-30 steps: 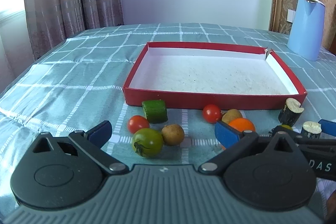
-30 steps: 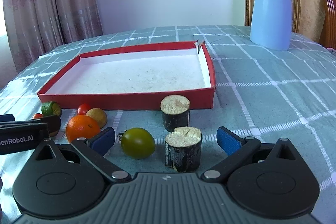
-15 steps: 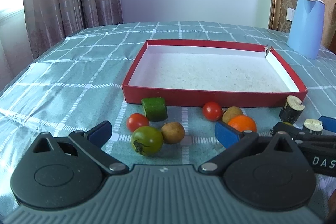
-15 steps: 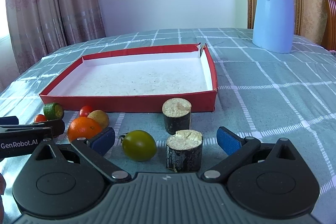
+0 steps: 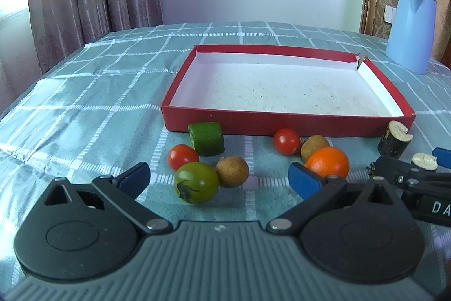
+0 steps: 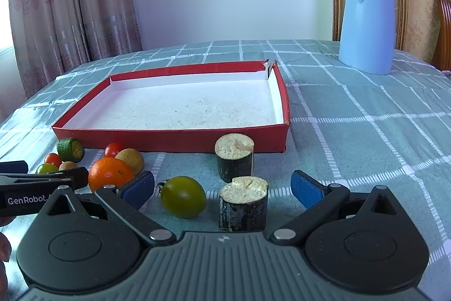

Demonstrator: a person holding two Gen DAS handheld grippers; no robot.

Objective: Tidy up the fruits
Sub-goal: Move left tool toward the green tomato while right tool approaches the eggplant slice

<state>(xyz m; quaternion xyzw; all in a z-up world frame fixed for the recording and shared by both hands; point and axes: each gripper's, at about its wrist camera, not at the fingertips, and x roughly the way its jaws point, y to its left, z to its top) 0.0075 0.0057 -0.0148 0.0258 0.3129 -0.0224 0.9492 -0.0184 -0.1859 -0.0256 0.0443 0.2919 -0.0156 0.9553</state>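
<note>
Fruit sits loose on the checked tablecloth [image 5: 84, 103] in front of the red tray [image 5: 287, 126], and both grippers hover low over it with nothing in them. Left gripper [image 5: 220, 178] has its blue pads spread wide, jaws well apart, touching nothing; between them lies a green tomato [image 5: 196, 182] with a brown longan [image 5: 232, 170] touching its right side. Just behind those, a red cherry tomato [image 5: 182, 156] and a green cucumber chunk [image 5: 206, 138] sit close to the tray's front wall. Further right, another red cherry tomato [image 5: 286, 141], a second longan [image 5: 314, 145] and the orange [image 5: 327, 162] cluster together, the orange right behind the left gripper's right pad.

Over to the right wrist view: right gripper [image 6: 222, 189] is just as wide open, fingers clear of everything. Between its pads stand a second green tomato [image 6: 183, 196] and a dark-skinned cut chunk [image 6: 243, 207] standing upright, pale face up, near each other but apart. A second dark chunk [image 6: 234, 157] stands behind it, near the tray's front corner. The tray holds no fruit. A blue kettle [image 6: 366, 24] stands far back on the right.
</note>
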